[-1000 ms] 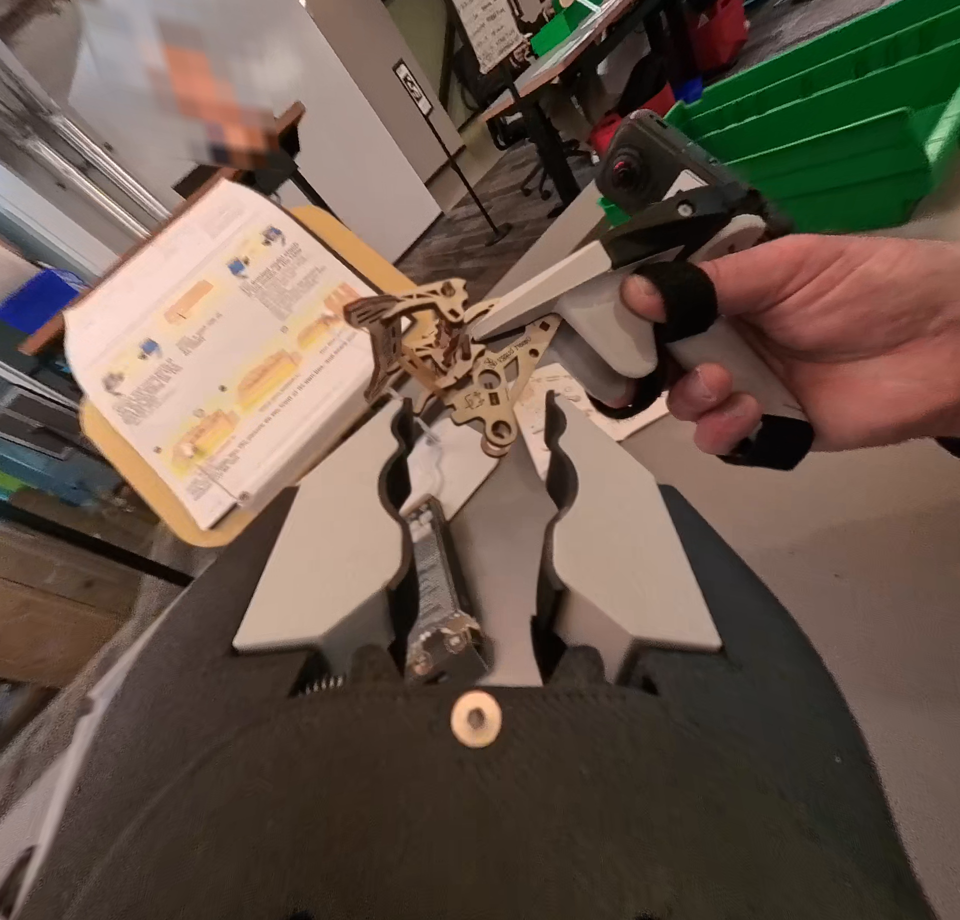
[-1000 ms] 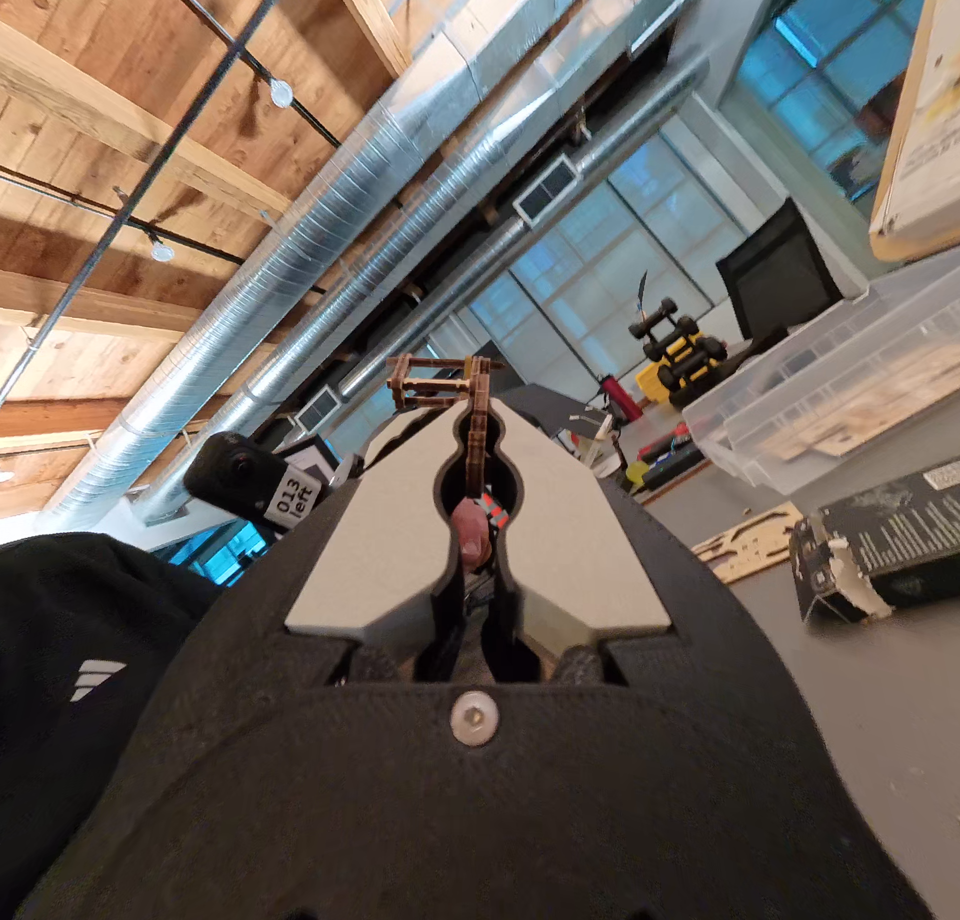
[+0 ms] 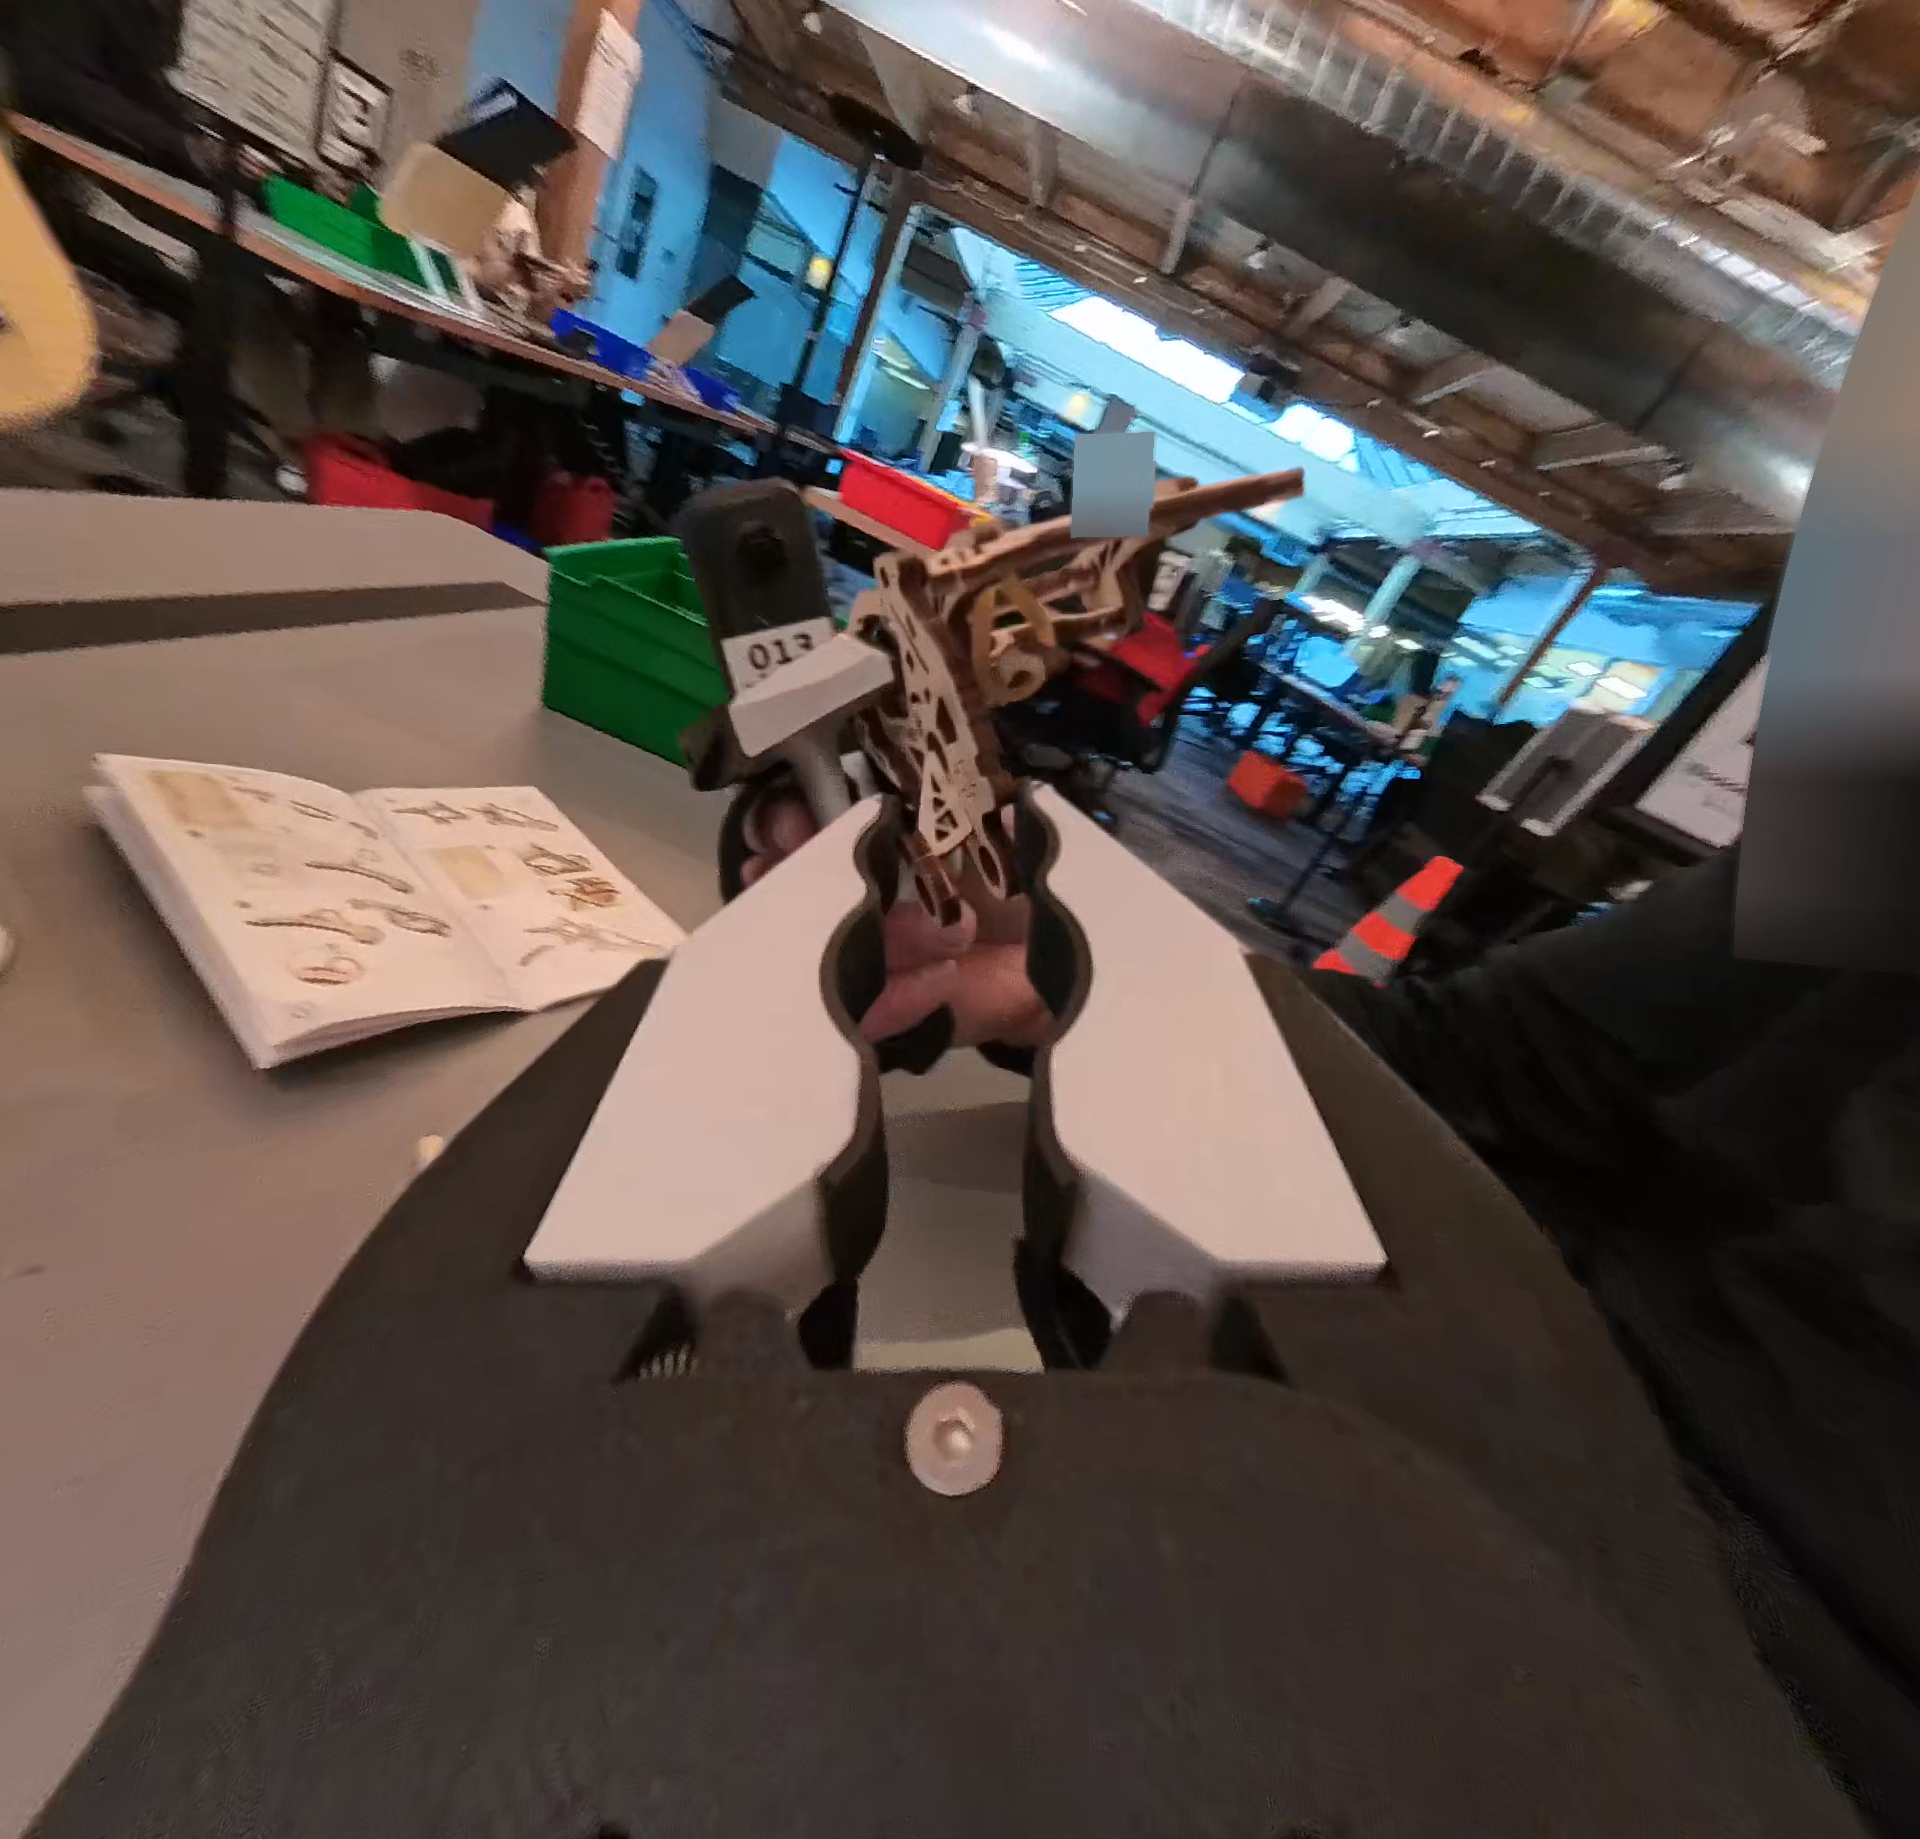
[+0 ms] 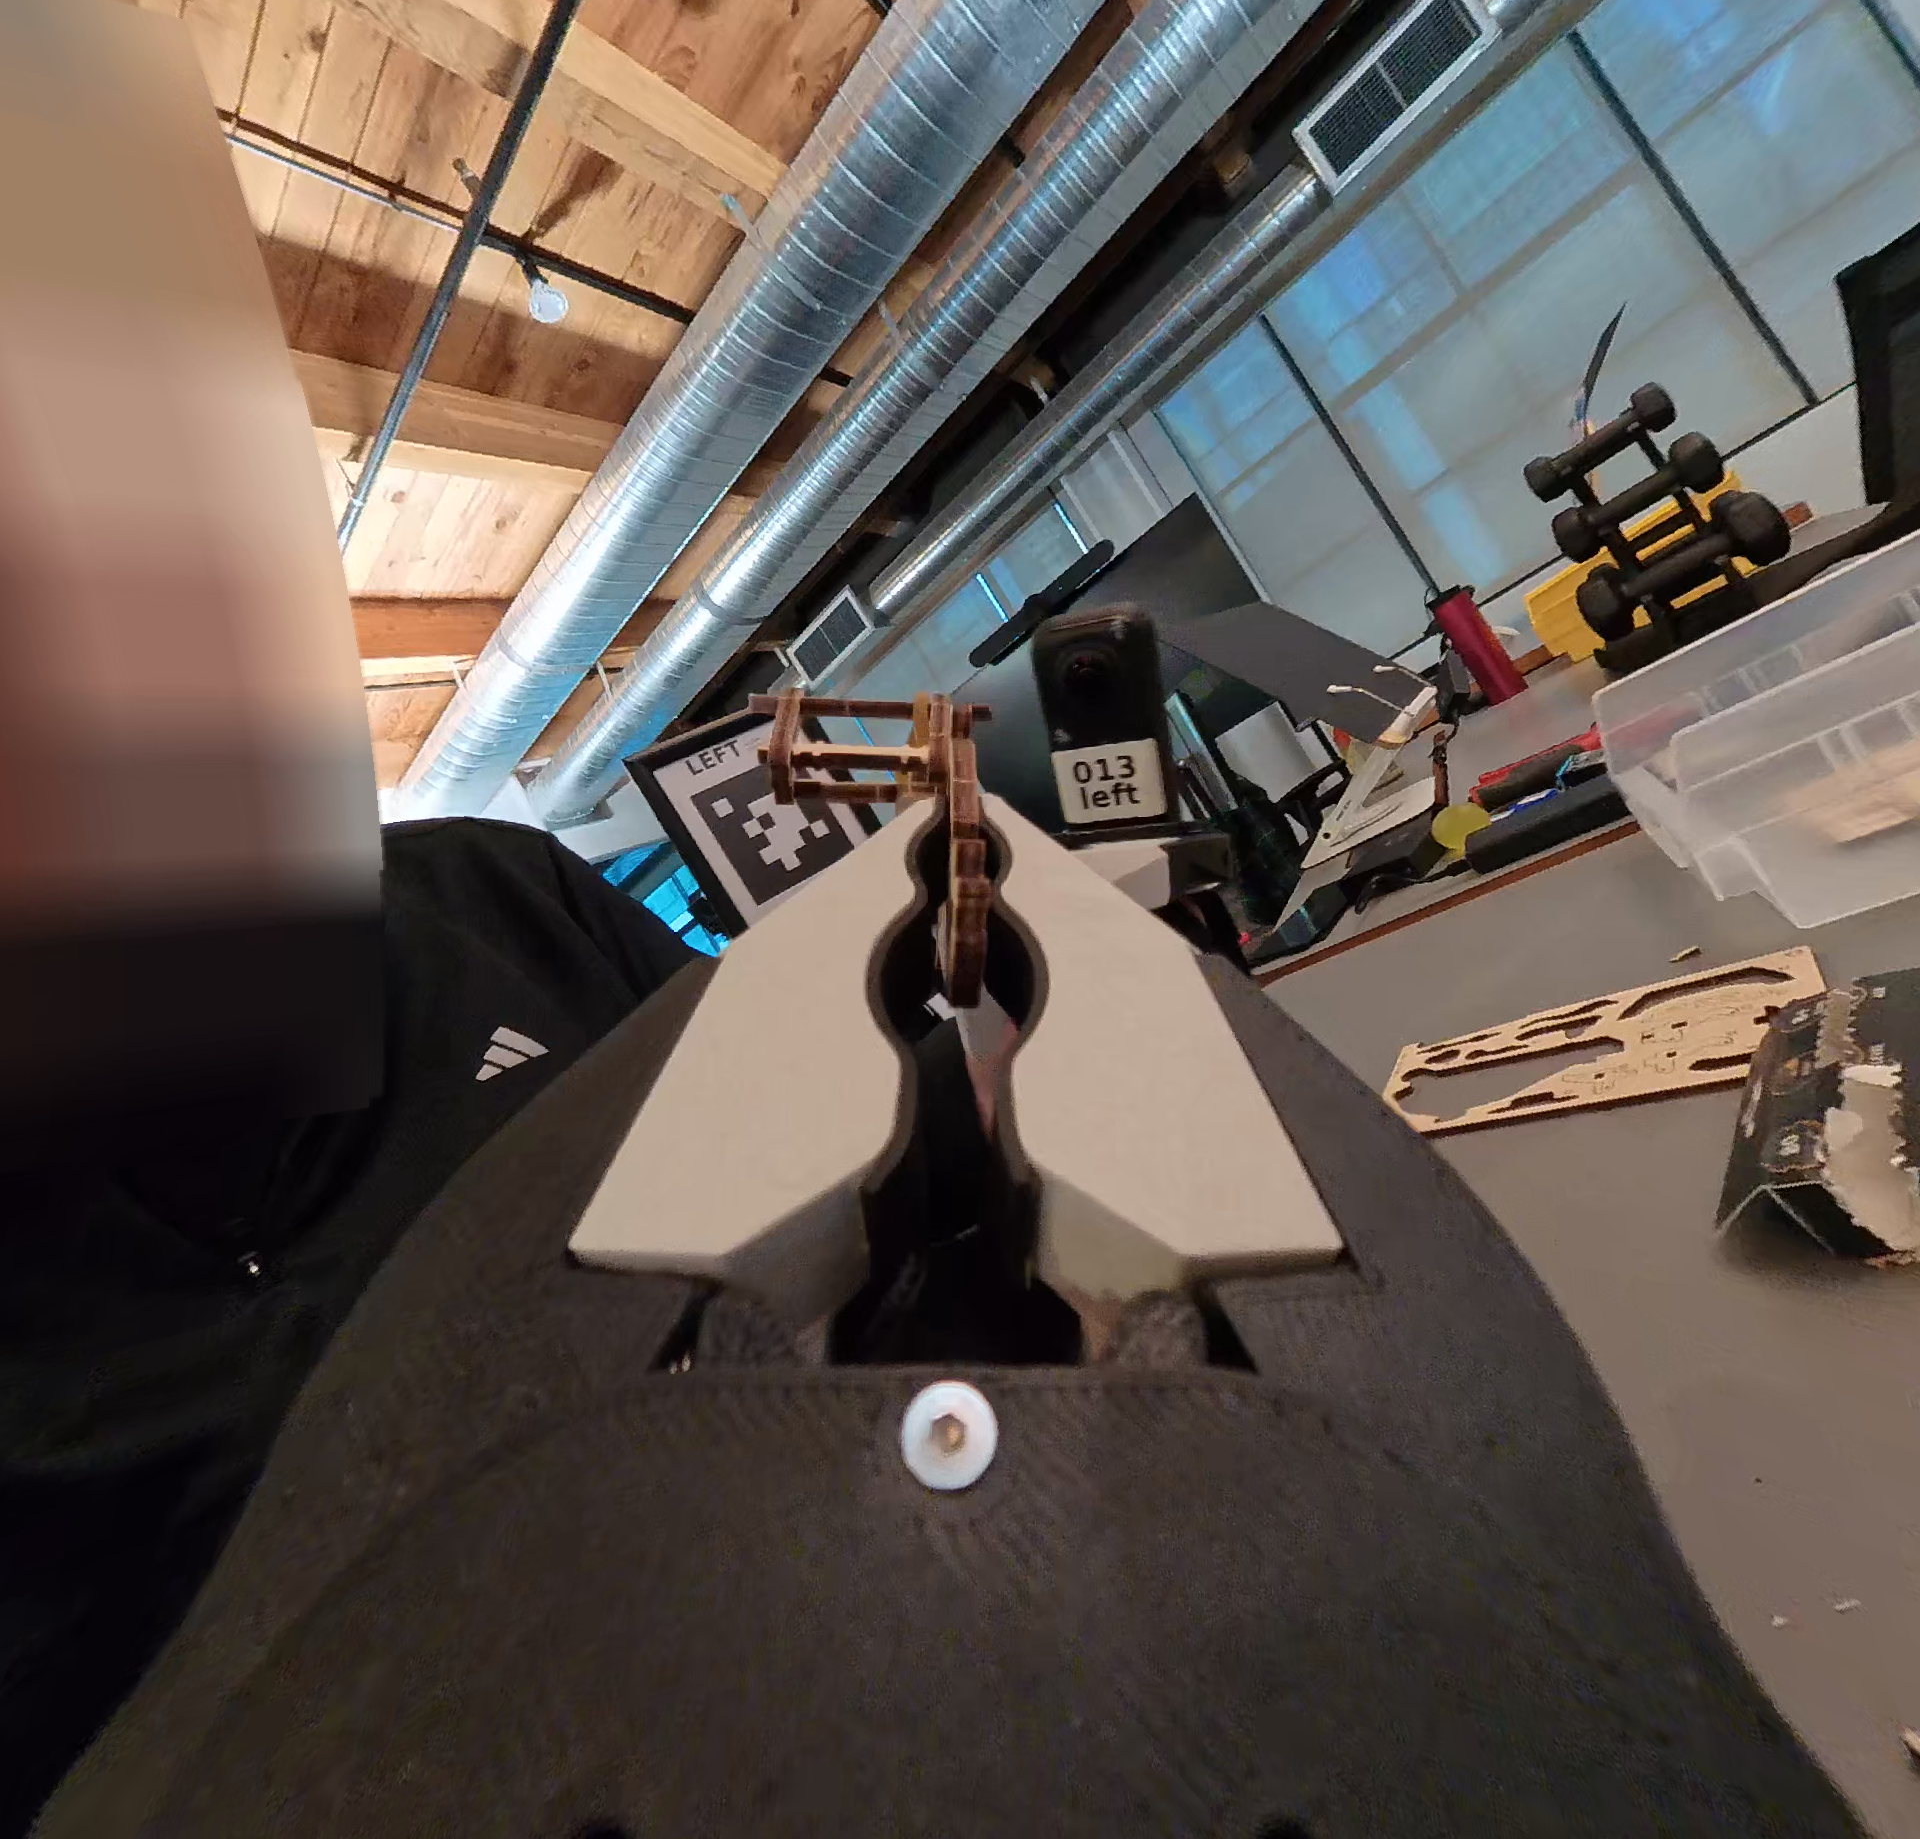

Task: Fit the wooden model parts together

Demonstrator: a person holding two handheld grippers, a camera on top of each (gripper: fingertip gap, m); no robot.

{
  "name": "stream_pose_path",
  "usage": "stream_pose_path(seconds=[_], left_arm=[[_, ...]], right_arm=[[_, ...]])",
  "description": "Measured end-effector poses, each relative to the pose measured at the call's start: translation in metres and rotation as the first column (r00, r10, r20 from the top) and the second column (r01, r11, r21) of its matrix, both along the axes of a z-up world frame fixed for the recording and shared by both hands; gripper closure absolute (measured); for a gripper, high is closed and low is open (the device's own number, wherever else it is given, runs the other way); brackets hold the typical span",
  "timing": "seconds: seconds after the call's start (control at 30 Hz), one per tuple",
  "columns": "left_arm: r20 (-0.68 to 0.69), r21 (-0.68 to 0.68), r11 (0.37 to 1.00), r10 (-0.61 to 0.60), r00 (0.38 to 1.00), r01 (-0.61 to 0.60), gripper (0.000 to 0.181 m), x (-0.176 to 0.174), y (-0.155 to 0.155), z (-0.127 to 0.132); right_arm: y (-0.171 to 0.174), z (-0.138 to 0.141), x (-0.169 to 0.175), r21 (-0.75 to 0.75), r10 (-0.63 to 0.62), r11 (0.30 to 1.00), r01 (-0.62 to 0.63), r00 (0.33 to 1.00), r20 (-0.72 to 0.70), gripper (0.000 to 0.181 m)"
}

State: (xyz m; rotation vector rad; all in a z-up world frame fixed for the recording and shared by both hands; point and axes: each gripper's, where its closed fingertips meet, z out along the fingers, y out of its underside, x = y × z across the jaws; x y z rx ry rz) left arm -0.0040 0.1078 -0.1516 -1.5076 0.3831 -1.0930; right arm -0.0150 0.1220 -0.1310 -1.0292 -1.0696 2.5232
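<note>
The wooden model (image 3: 966,667) is a pale laser-cut frame with gears and a long dark bar on top. My left gripper (image 3: 951,823) has its jaws narrowed around the model's lower end, and the part fills the gap at the tips. My right gripper (image 4: 961,813) is shut on a flat plate of the model (image 4: 961,906), seen edge-on, with a small ladder-like frame (image 4: 862,750) sticking out above the tips. The right gripper also shows in the left wrist view (image 3: 821,719), against the model's left side, with a hand behind it. The left gripper's camera body (image 4: 1096,709) shows behind the model.
An open instruction booklet (image 3: 384,906) lies on the grey table (image 3: 208,1218), with green bins (image 3: 623,636) behind it. A punched-out wooden sheet (image 4: 1600,1051), a torn black box (image 4: 1829,1114) and clear plastic tubs (image 4: 1787,750) sit to the right. A person's black jacket (image 4: 312,1166) is close on the left. Less than 4 cm separates the two grippers' tips.
My left gripper has swung round to face the room and its jaws have narrowed onto the model. My right gripper still holds the model and has turned a little.
</note>
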Motion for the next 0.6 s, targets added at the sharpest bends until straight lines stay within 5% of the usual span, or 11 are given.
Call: stream_pose_path(seconds=[0.1,0.37,0.5,0.6], left_arm=[[-0.088,0.048,0.992,0.121,0.989,-0.117,0.163,-0.008,0.01,0.002],[-0.346,0.283,0.897,0.426,0.836,-0.34,0.165,-0.022,0.034,0.022],[-0.333,0.341,0.862,0.484,0.809,-0.375,0.164,-0.027,0.044,0.033],[-0.371,0.401,0.817,0.558,0.742,-0.414,0.165,-0.033,0.055,0.041]], right_arm=[[0.01,-0.002,-0.006,0.009,-0.065,0.998,0.064,0.998,0.015,0.179],[0.05,0.001,-0.002,0.197,-0.419,0.901,0.386,0.893,0.166,0.12],[0.072,0.009,0.019,0.233,-0.549,0.831,0.506,0.813,0.192,0.111],[0.067,0.016,0.034,0.309,-0.609,0.782,0.541,0.77,0.191,0.12]])
